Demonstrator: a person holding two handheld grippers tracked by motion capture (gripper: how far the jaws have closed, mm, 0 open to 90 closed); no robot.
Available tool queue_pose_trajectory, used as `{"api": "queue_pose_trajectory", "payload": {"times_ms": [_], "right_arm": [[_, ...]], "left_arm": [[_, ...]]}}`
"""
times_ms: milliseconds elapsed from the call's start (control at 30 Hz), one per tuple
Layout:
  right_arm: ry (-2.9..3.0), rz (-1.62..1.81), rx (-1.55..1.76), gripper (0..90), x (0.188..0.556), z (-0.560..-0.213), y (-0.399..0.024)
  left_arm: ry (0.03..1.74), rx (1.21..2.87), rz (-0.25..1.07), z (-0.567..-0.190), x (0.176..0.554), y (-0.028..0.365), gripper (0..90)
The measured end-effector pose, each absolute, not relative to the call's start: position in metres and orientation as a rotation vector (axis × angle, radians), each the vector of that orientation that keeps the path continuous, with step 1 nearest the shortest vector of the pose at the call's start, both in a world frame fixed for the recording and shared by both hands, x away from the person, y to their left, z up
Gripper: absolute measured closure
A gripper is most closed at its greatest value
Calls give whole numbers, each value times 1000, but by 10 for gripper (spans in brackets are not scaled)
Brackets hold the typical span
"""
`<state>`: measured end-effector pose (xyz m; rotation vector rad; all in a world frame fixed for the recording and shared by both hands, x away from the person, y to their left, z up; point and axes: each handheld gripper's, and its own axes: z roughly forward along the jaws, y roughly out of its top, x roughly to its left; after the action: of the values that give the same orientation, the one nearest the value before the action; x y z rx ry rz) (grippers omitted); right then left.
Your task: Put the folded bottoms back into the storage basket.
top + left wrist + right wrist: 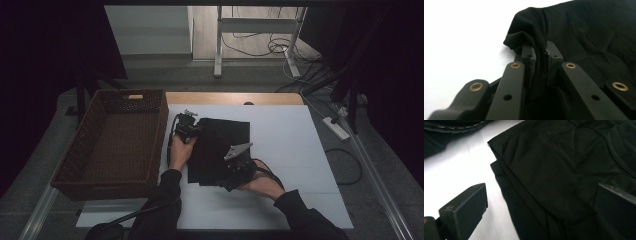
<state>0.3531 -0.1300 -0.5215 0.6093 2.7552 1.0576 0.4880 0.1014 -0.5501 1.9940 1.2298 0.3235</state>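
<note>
Left gripper (539, 58) fingers (528, 56) are clamped on a bunched fold of the black fabric garment (586, 35), pinching its far-left corner; the cloth rises in a small peak between the pads. In the high view that left gripper (188, 127) sits at the far-left corner of the folded black fabric garment (222, 147), held by the person's left hand (180, 152).

Right gripper (539, 202) fingers (466, 207) stand wide apart, nothing pinched; one finger is over the bare table, the other over the cloth, straddling the garment's layered near edge. In the high view the right gripper (235, 170) is at the garment's near edge, in the person's right hand (262, 182).

Garment lies on the white table (290, 150), roughly at centre, already folded into a compact rectangle with stacked layers showing along the edge. A brown woven wicker basket (80, 150) sits just left of it, with nothing seen inside.

Progress guess: folding looks mostly done; one corner gripped, second grip at the near edge not yet made. Left to do, likely: close the right fingers on the edge, lift the bundle, move it into the basket.
</note>
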Motion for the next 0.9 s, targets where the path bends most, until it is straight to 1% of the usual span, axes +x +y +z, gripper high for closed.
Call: {"api": "queue_pose_trajectory", "payload": {"times_ms": [200,267,367,400,467,533,567,700,900], "right_arm": [[2844,946,536,2,357,-533,-120],[2852,853,421,0,354,-538,-117],[2850,798,381,3,353,-538,-115],[2846,796,378,25,353,-538,-115],[2841,793,390,146,356,-535,-118],[2834,787,396,233,358,-532,-119],[2838,782,394,250,359,-531,-119],[2843,754,369,408,359,-528,-117],[2842,749,353,548,362,-526,-116]], "left_arm": [[1229,1995,325,-550,488,101,796],[1228,1998,330,-550,488,101,793],[1228,1994,327,-550,488,101,788],[1226,1996,325,-550,488,101,787],[1227,1994,322,-550,488,102,786],[1228,1994,326,-550,488,101,785],[1227,1995,328,-550,487,101,785],[1225,1997,330,-550,487,101,783],[1226,1995,325,-550,488,101,784]]}}
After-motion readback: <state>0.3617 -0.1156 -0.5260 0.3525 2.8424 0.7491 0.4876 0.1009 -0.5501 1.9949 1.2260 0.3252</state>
